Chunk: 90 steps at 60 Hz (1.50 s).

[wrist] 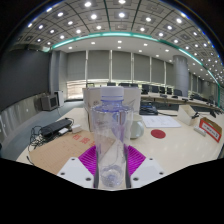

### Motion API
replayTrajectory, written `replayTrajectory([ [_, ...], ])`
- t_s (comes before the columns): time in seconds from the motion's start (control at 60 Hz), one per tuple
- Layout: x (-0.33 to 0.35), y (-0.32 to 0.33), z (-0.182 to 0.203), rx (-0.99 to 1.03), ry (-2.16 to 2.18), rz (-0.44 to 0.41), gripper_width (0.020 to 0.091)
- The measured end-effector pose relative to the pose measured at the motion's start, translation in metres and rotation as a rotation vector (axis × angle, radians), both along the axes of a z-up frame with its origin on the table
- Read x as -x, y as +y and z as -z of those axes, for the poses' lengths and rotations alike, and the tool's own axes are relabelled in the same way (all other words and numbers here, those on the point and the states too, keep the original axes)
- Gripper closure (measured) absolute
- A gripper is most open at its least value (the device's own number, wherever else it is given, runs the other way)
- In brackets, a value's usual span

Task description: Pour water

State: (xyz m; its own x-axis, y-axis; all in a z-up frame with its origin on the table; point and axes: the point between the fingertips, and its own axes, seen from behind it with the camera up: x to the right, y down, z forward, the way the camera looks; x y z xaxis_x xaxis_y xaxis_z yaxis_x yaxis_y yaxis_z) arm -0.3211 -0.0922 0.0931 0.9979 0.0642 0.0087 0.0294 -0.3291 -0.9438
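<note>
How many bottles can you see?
1. A clear plastic bottle stands upright between the gripper fingers, just in front of a white box. Others may be hidden behind it.

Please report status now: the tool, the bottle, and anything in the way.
Tool shut on clear bottle, held upright. White cup just beyond, beside the bottle. Path to the cup looks clear.

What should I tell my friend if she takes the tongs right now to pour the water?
Tongs: a clear plastic bottle stands upright between the pink pads; I cannot tell whether they are squeezing it yet.
Around: the bottle is above the pale table. Beyond it sit a red round thing and a small cup-like thing, too small to identify.
Done: the bottle is reached.
Left: confirm the grip, find the container, tilt and pour.
</note>
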Motion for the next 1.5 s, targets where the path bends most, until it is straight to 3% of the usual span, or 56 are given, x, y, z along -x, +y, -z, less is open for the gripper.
replayTrajectory([
  [0.033, 0.005, 0.0, -0.005, 0.002, 0.013, -0.009, 0.0768],
  [0.267, 0.05, 0.023, -0.072, -0.041, 0.255, -0.069, 0.0765],
  [0.433, 0.079, 0.07, -0.138, -0.041, 0.706, -0.094, 0.0766],
  [0.583, 0.089, 0.113, -0.173, 0.036, 1.175, -0.117, 0.0768],
  [0.717, 0.075, 0.156, -0.172, 0.117, 1.553, -0.085, 0.0768],
  [0.933, 0.059, 0.208, -0.14, 0.258, 1.96, -0.009, 0.0768],
  [1.2, 0.047, 0.219, -0.112, 0.342, 2.102, 0.061, 0.0769],
  [1.35, 0.046, 0.211, -0.121, 0.341, 1.964, 0.023, 0.0767],
  [1.5, 0.033, 0.206, -0.167, 0.226, 1.667, -0.096, 0.0768],
])
